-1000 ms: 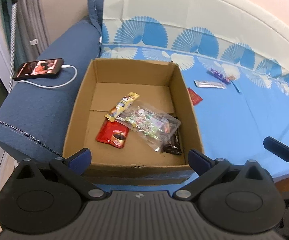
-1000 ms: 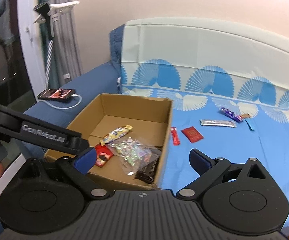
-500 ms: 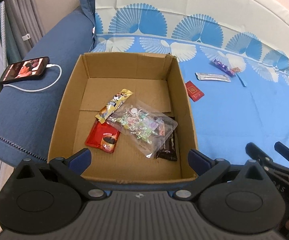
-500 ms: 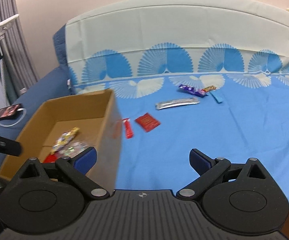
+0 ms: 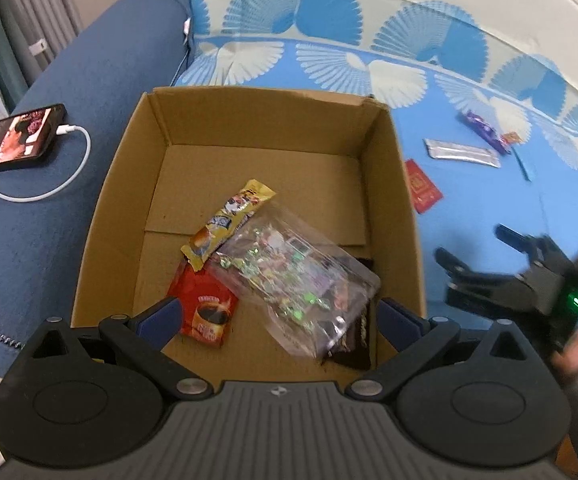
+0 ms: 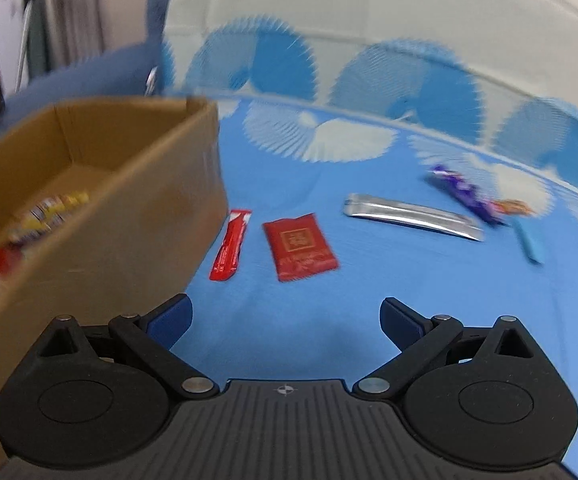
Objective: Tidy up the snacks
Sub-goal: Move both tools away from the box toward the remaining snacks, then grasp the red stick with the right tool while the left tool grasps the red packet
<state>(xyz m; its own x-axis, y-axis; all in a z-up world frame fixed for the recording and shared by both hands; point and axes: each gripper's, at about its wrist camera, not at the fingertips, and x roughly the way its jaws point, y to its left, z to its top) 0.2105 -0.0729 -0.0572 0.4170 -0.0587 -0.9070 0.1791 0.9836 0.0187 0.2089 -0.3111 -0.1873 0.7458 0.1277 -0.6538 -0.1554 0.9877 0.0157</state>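
A cardboard box (image 5: pixel 121 184) stands on the blue sheet and holds a yellow snack stick (image 5: pixel 229 222), a clear candy bag (image 5: pixel 293 276), a red coffee sachet (image 5: pixel 205 312) and a dark bar (image 5: pixel 353 340). My left gripper (image 5: pixel 279 318) is open and empty above the box's near edge. My right gripper (image 6: pixel 285 316) is open and empty, low over the sheet right of the box (image 6: pixel 129 216); it also shows in the left wrist view (image 5: pixel 477 248). Ahead of it lie a red stick (image 6: pixel 231 244), a red square packet (image 6: pixel 299 246), a silver bar (image 6: pixel 413 216), a purple wrapper (image 6: pixel 465 192) and a blue stick (image 6: pixel 531 242).
A phone (image 5: pixel 13 140) on a white charging cable (image 5: pixel 69 168) lies on the dark blue sofa arm left of the box. The sofa back (image 6: pixel 369 20) rises behind the sheet. A curtain (image 5: pixel 17 20) hangs at far left.
My right gripper has swung right, away from the box, and dropped toward the loose snacks on the sheet. My left gripper has moved closer over the box.
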